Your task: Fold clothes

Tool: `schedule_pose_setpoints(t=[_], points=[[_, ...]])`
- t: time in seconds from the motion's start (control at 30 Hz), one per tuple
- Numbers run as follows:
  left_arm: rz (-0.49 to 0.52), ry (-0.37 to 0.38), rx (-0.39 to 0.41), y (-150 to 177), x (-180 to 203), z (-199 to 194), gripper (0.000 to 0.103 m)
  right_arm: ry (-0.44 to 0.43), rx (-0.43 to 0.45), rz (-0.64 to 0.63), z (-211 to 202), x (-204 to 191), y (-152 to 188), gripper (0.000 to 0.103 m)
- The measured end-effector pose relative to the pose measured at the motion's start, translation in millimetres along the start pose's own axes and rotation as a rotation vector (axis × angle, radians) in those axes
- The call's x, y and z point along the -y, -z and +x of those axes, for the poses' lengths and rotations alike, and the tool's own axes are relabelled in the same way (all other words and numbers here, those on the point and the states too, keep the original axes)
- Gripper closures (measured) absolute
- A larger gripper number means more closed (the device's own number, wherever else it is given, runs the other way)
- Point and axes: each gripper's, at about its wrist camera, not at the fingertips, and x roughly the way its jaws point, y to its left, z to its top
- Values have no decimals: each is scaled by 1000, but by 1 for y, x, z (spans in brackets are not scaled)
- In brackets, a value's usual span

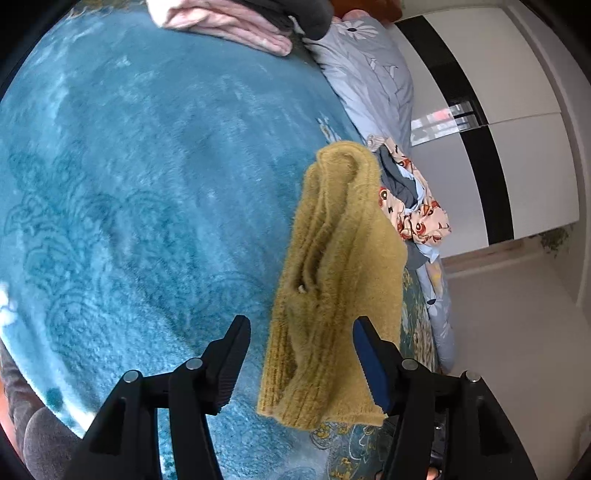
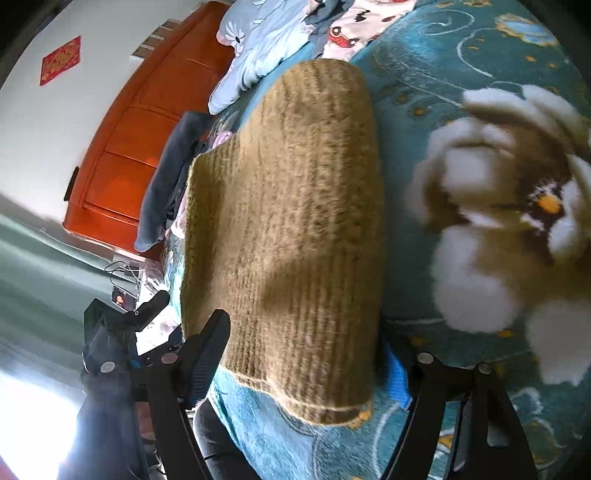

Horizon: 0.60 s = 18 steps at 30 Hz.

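The mustard sweater [image 1: 332,280] is a fuzzy, hairy knit with ribbed columns running its length, folded into a long, thick, roughly rectangular bundle with soft rounded ends. It lies on the teal blanket [image 1: 147,184] near the edge of the bed. From the right wrist its broad ribbed face [image 2: 291,221] fills the middle of the view, with a paler edge line along the near hem.

The left gripper [image 1: 301,354] has its 2 black fingers spread wide, one on either side of the sweater's near end; the right-hand finger carries a blue ribbed pad and sits against the knit's edge, while the other stands apart over the blanket. The right gripper [image 2: 306,354] is likewise spread, its fingers flanking the sweater's near hem, with a blue pad partly hidden under the right edge of the knit. Neither pinches the fabric.

The blanket is plush and velvety, embossed with swirling leaf patterns, and bears a large white and brown woven flower [image 2: 517,229]. Beyond the sweater lie a crumpled cartoon-print garment [image 1: 417,210], a grey floral quilt [image 1: 373,74] and a folded pink fleece [image 1: 229,26]. A dark grey garment [image 2: 170,177] lies alongside an orange wooden headboard [image 2: 147,122].
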Motion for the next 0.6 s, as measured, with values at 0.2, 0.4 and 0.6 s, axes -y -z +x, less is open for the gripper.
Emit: schedule_pose_setpoints(t=[0.2,0.4,0.6], points=[[-31,26,-25,-1,2,7,41,-25,1,30,-6,8,-7,74],[-29,30,-35,-9,7,8,41,-7,-1,-69,-40,10,-62,75],[-6,47,-8,-38,30,19,40,43,3,-59,-60,49,-144,75]])
